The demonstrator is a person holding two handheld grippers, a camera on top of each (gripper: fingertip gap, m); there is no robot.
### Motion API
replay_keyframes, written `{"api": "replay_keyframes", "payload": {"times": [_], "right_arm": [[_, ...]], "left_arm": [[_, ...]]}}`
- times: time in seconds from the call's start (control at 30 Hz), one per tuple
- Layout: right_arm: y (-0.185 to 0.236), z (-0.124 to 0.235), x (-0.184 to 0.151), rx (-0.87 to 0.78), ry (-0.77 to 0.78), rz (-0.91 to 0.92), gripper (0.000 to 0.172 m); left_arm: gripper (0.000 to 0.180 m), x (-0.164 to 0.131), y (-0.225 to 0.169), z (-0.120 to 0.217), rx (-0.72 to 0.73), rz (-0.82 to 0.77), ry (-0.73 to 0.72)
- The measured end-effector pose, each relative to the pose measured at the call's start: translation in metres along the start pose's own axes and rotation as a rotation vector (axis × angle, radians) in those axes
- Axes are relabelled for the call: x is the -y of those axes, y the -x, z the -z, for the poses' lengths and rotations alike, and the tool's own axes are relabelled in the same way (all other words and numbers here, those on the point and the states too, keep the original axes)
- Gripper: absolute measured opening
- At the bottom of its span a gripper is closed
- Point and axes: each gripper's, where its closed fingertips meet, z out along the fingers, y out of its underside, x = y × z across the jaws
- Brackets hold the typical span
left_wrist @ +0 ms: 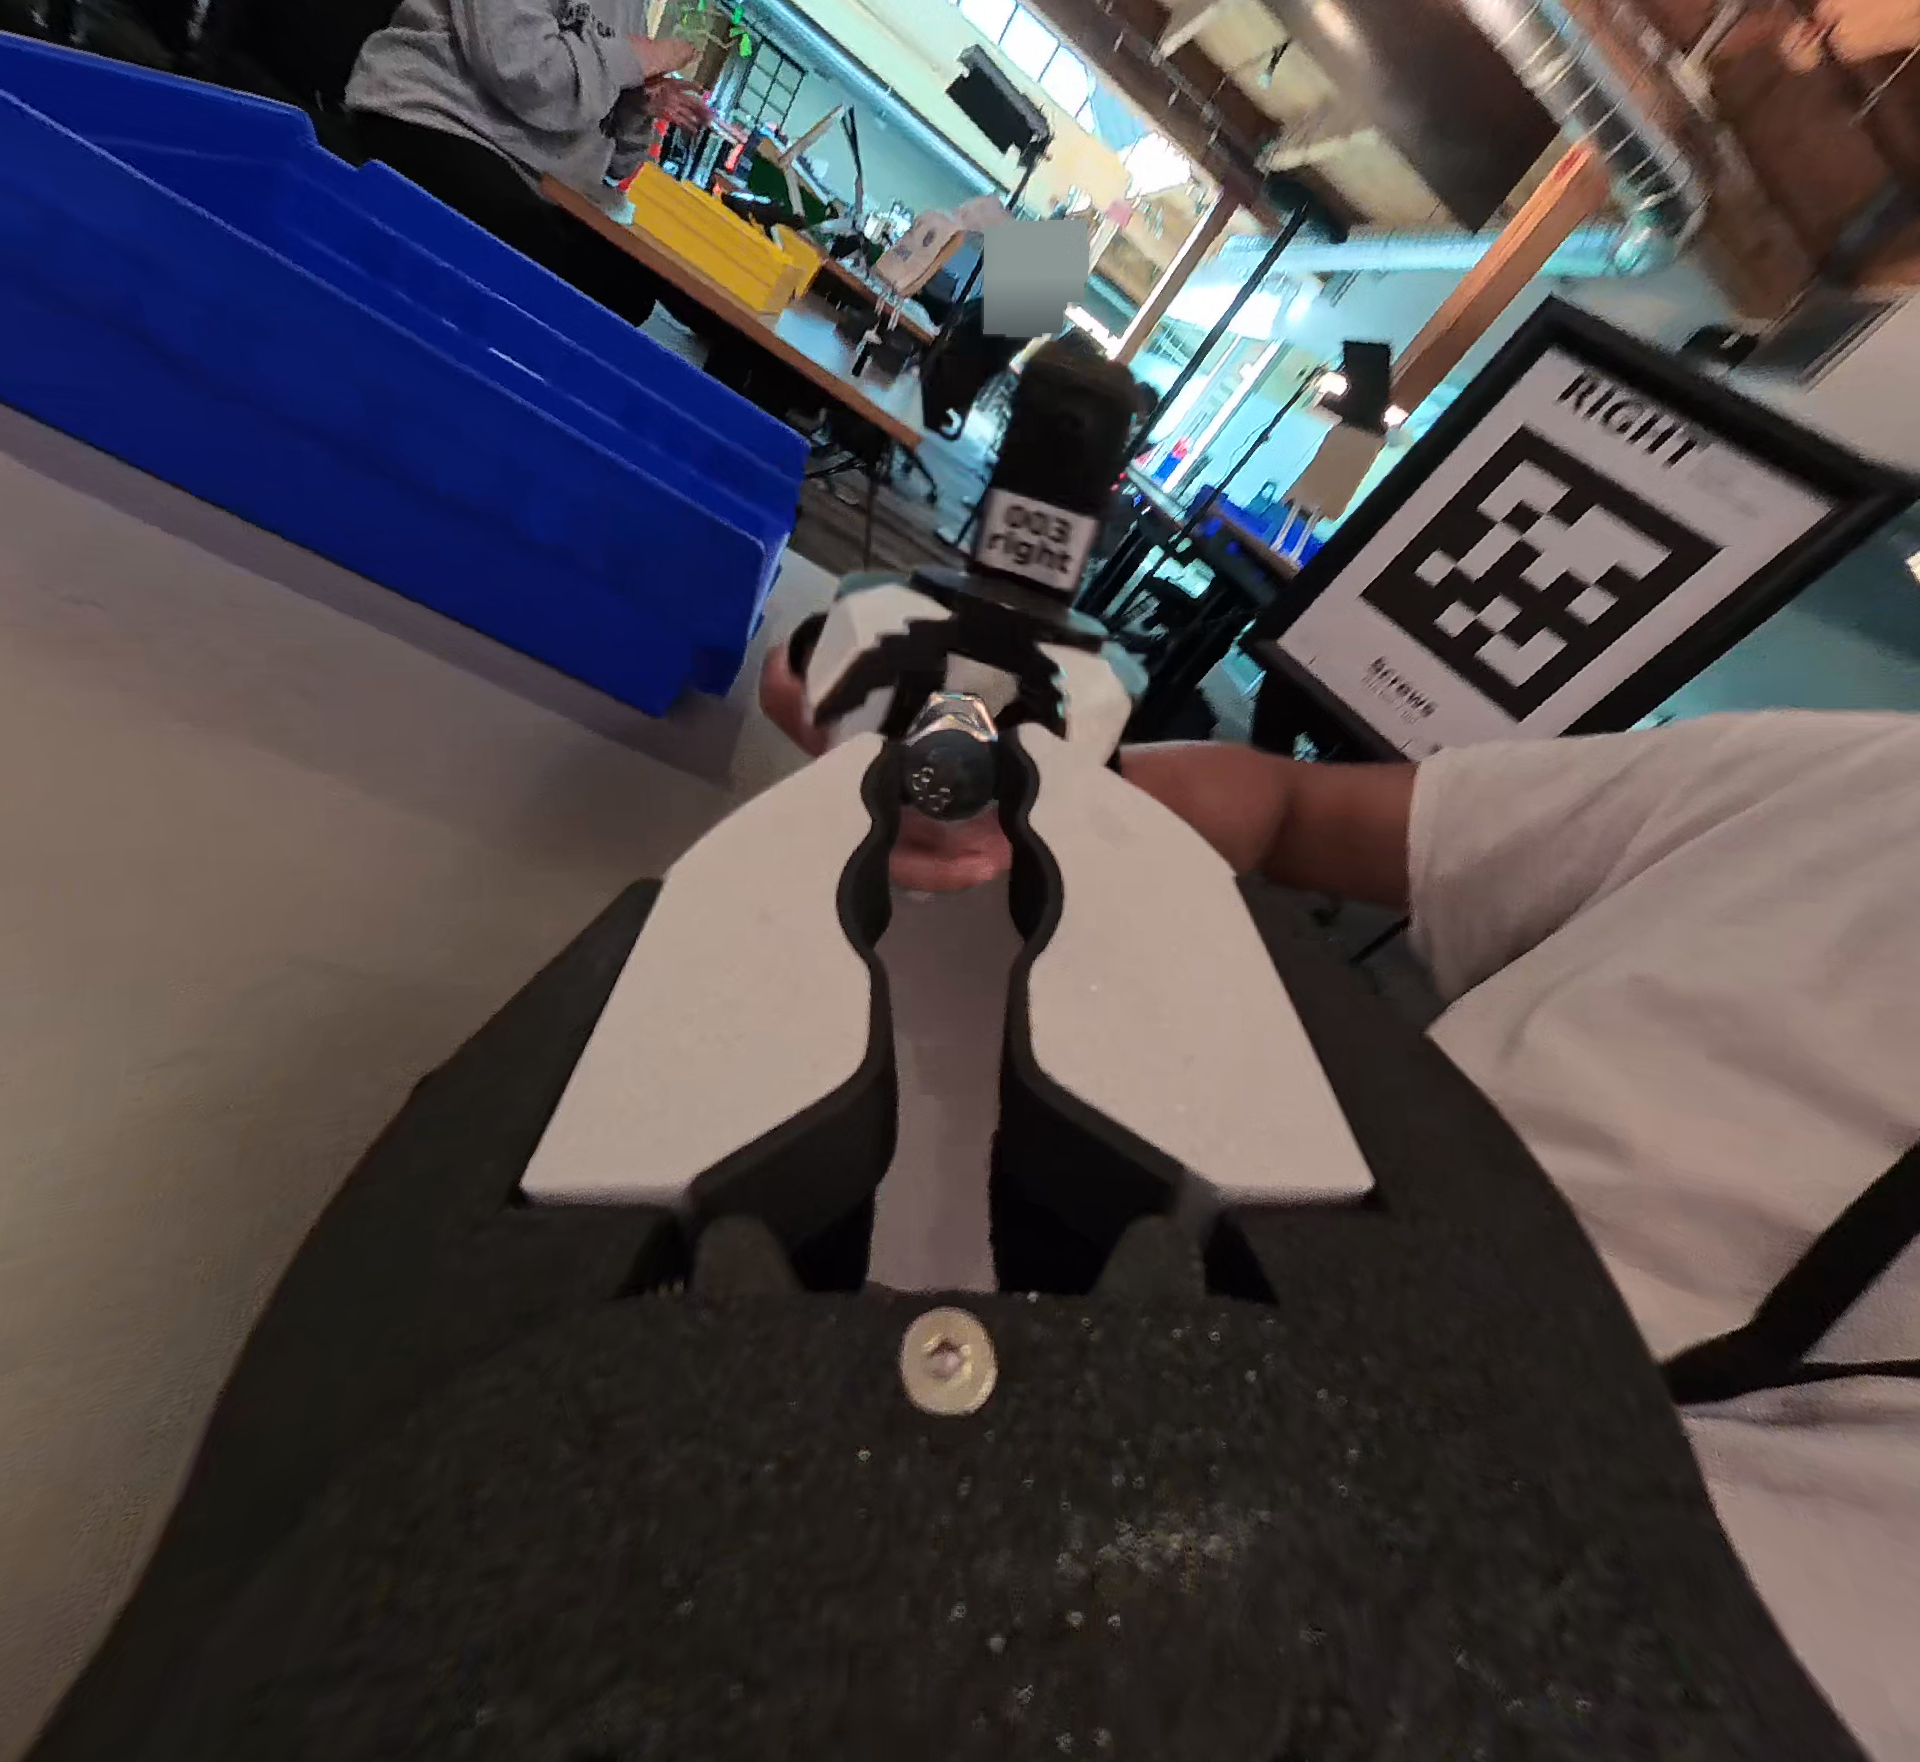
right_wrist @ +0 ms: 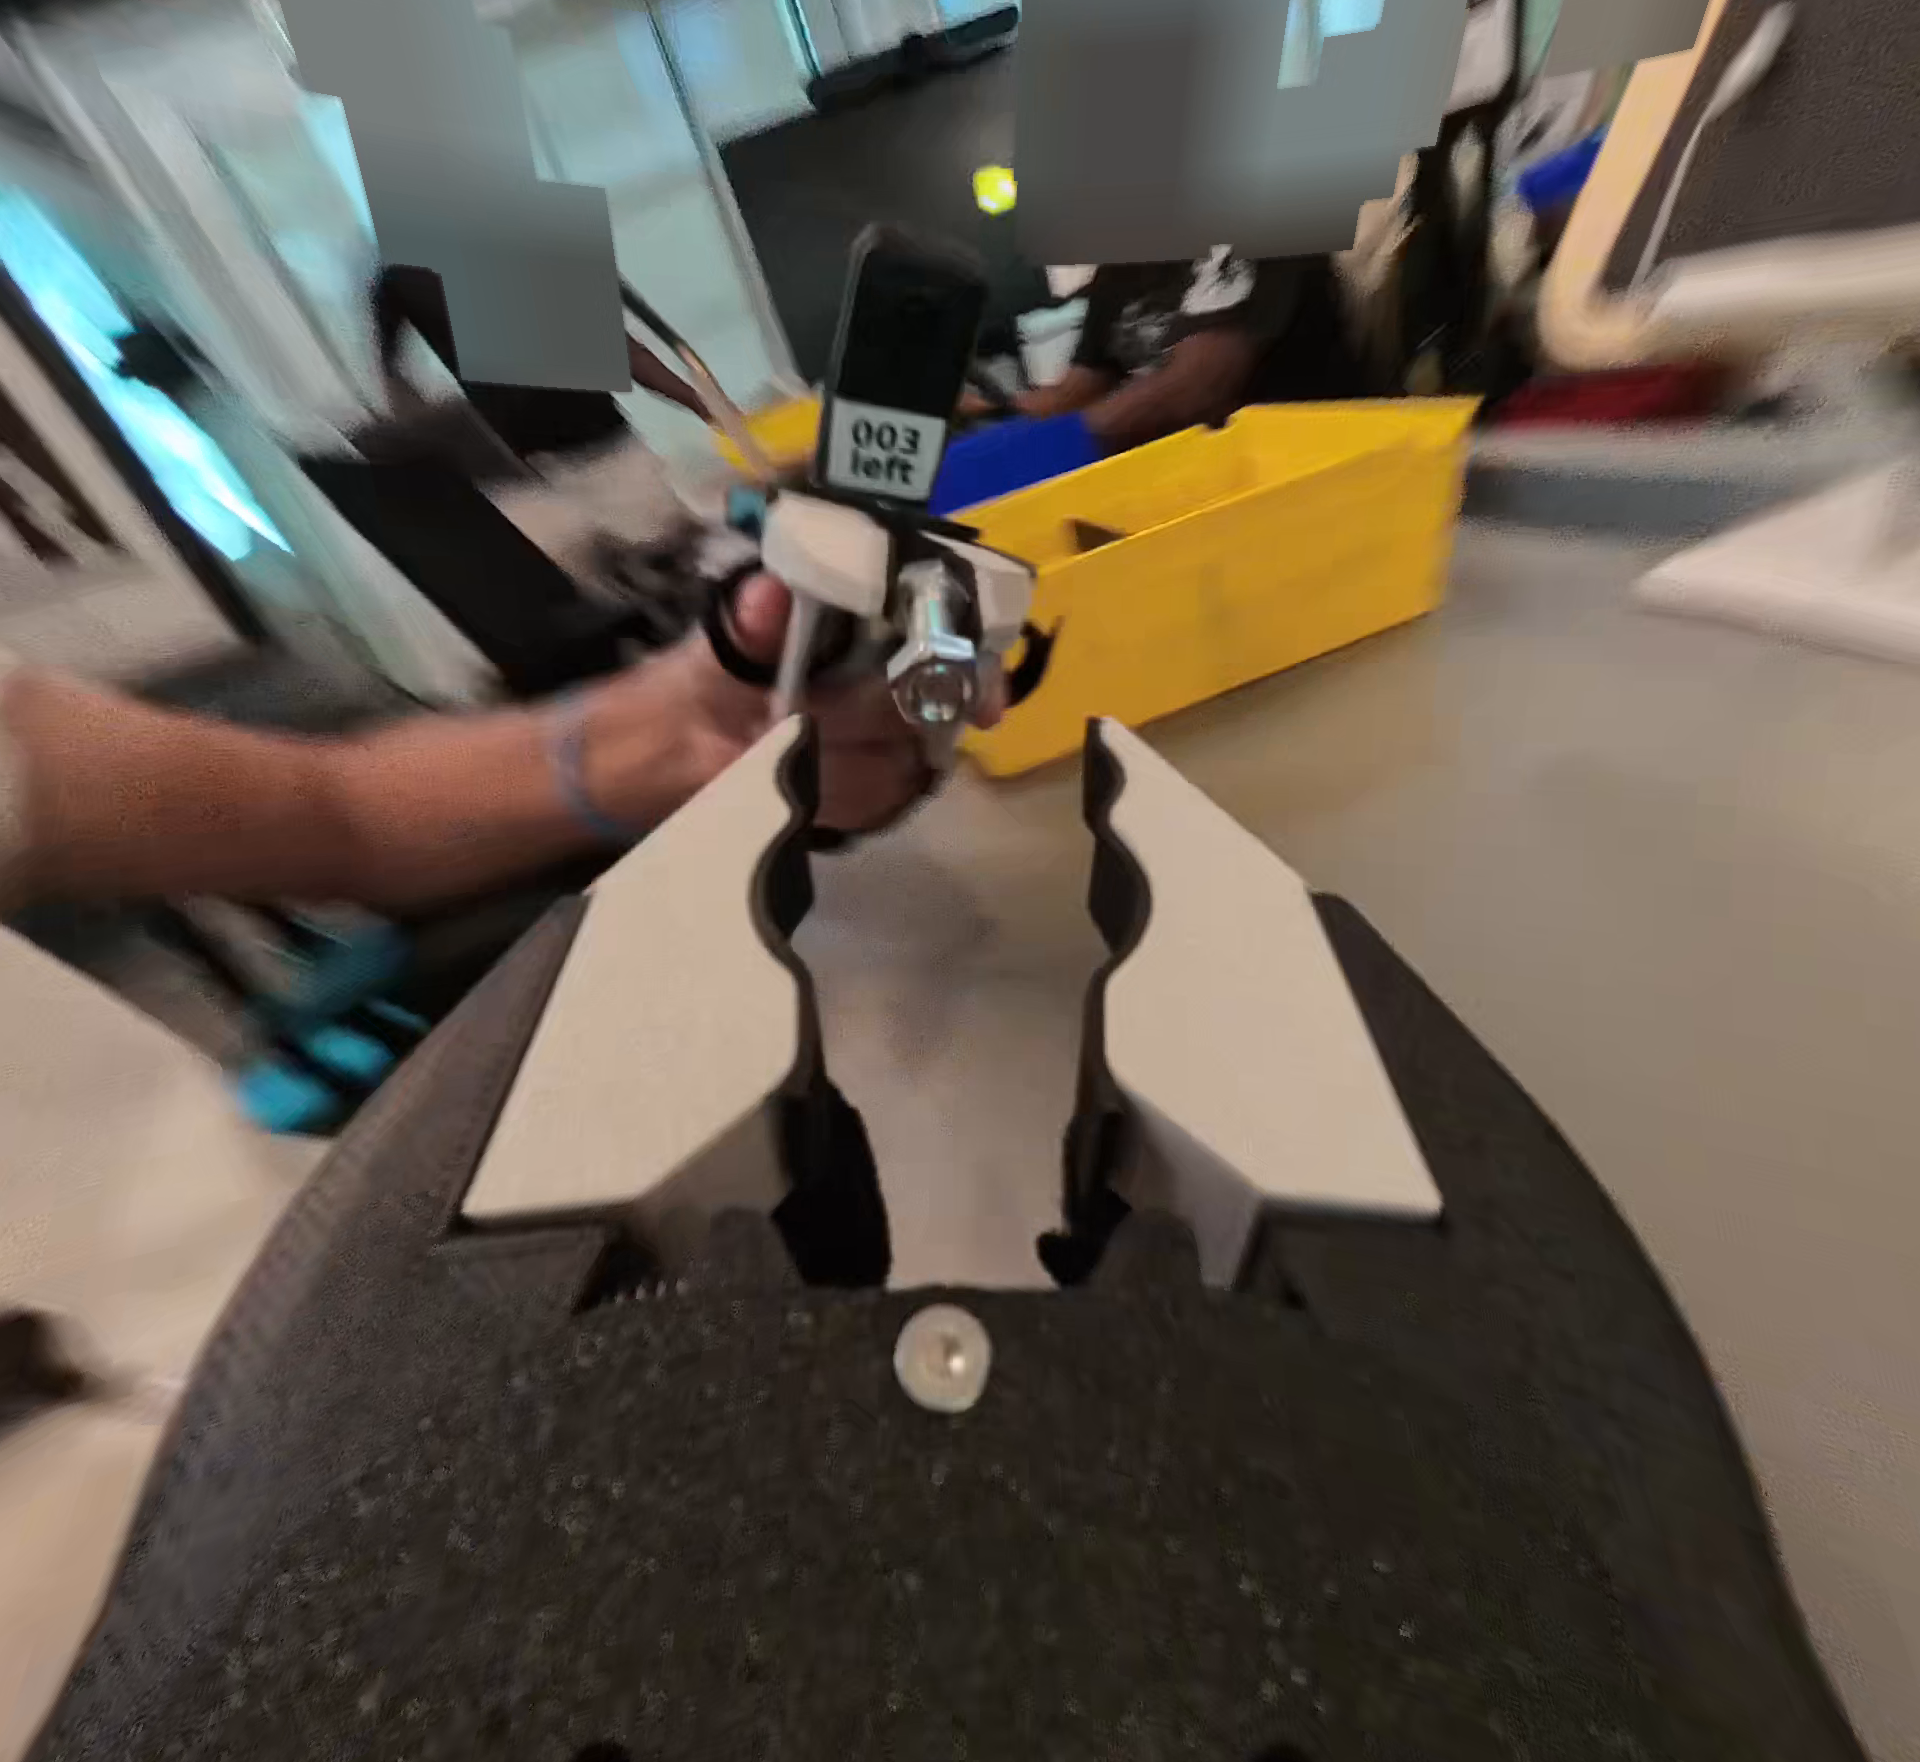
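Note:
My left gripper [left_wrist: 948, 762] is shut on a silver hex bolt [left_wrist: 940, 785], pads pressed on both sides of its head. A silver nut [left_wrist: 952, 713] sits on the bolt's shank, which points away toward my right gripper [left_wrist: 968, 673]. In the right wrist view, the left gripper [right_wrist: 914, 600] holds the bolt [right_wrist: 928, 616] out with the nut [right_wrist: 935, 675] at its near end. My right gripper [right_wrist: 951, 741] is open and empty, its fingertips [right_wrist: 1117, 751] just short of the nut and not touching it. A hand holds each gripper.
Stacked blue bins [left_wrist: 364, 382] stand on the grey table [left_wrist: 260, 881] at the left. A yellow bin [right_wrist: 1247, 559] stands behind the left gripper. A framed black-and-white marker board [left_wrist: 1558, 559] stands at the right. People sit at tables farther back. My two grippers' fingertips are within a few centimetres of each other.

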Motion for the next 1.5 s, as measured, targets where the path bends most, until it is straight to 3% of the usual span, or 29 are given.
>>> {"api": "replay_keyframes", "payload": {"times": [0.07,0.13,0.27,0.37,0.43,0.5,0.57,0.67,0.87,1.13,1.2,1.27,1.33,1.4,1.5], "right_arm": [[-0.005,0.005,-0.008,-0.131,0.114,0.435,0.057],[-0.019,0.014,-0.004,-0.364,0.189,0.864,0.058],[-0.009,0.018,0.0,-0.535,0.297,1.624,0.05],[0.007,0.014,-0.004,-0.541,0.259,1.895,0.042],[0.013,0.012,-0.002,-0.548,0.238,1.952,0.035],[0.012,0.01,-0.001,-0.546,0.245,1.952,0.019],[0.011,0.009,-0.001,-0.54,0.244,1.931,0.017],[0.008,0.008,-0.006,-0.47,0.279,1.668,0.017],[0.009,0.002,-0.005,-0.224,0.214,0.765,0.017],[0.008,-0.007,-0.004,0.171,0.047,-0.56,0.016],[0.005,-0.008,-0.004,0.232,-0.002,-0.73,0.017],[0.003,-0.008,-0.005,0.232,-0.018,-0.723,0.017],[0.001,-0.007,0.0,0.181,-0.036,-0.577,0.019],[-0.005,-0.006,-0.004,0.059,0.027,-0.305,0.044],[-0.018,-0.001,-0.019,-0.169,0.223,0.271,0.056]], "left_arm": [[0.017,0.002,0.0,0.001,-0.019,0.057,-0.015],[0.017,-0.001,0.0,-0.001,-0.04,0.113,-0.01],[0.017,-0.011,0.002,-0.008,-0.054,0.172,0.019],[0.017,-0.015,-0.002,-0.013,-0.079,0.203,0.028],[0.017,-0.017,-0.005,-0.015,-0.093,0.206,0.037],[0.017,-0.018,-0.007,-0.016,-0.096,0.2,0.043],[0.017,-0.016,-0.007,-0.016,-0.098,0.201,0.04],[0.017,-0.02,-0.004,-0.015,-0.07,0.149,0.071],[0.017,-0.015,-0.005,-0.011,-0.046,0.017,0.086],[0.017,-0.011,0.0,-0.004,-0.008,-0.037,0.081],[0.018,-0.01,0.002,-0.005,0.004,-0.018,0.079],[0.018,-0.01,0.005,-0.005,0.014,-0.007,0.072],[0.017,-0.007,0.005,-0.005,0.002,0.027,0.043],[0.017,-0.001,0.004,-0.003,-0.013,0.06,0.004],[0.017,0.003,0.004,0.0,-0.025,0.092,-0.021]]}}
